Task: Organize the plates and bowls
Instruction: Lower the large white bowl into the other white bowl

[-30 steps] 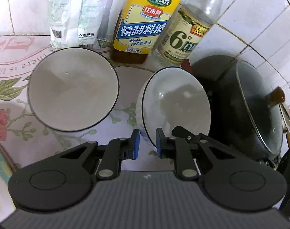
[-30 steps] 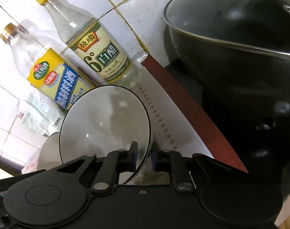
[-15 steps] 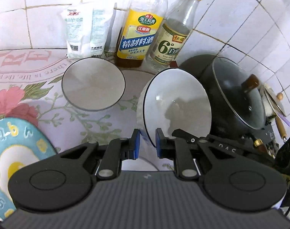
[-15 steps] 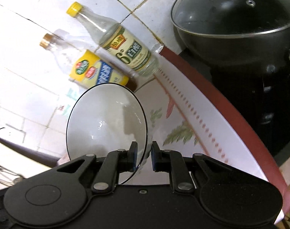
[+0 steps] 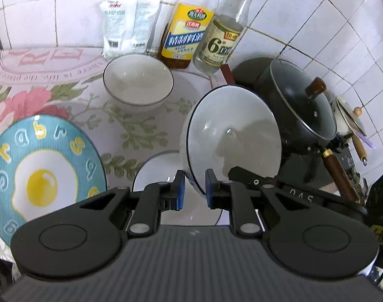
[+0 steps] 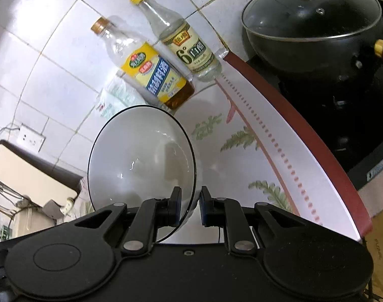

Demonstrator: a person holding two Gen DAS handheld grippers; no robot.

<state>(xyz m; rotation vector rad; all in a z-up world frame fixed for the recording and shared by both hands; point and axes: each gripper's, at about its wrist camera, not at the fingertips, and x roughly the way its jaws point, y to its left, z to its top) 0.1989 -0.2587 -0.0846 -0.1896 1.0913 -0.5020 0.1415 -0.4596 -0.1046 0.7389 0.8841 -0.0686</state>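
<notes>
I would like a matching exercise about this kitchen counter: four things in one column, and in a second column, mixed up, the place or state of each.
Things:
1. white bowl
2. second white bowl
3. blue plate with a fried egg picture
4. black pot

Places or states:
A. covered with a glass lid, at the right end
B. flat on the flowered cloth, at the left
C. tilted on its side, rim clamped in the left gripper
D. upright on the cloth, in front of the bottles

Pairs: 1-C, 2-D, 3-B, 4-A
</notes>
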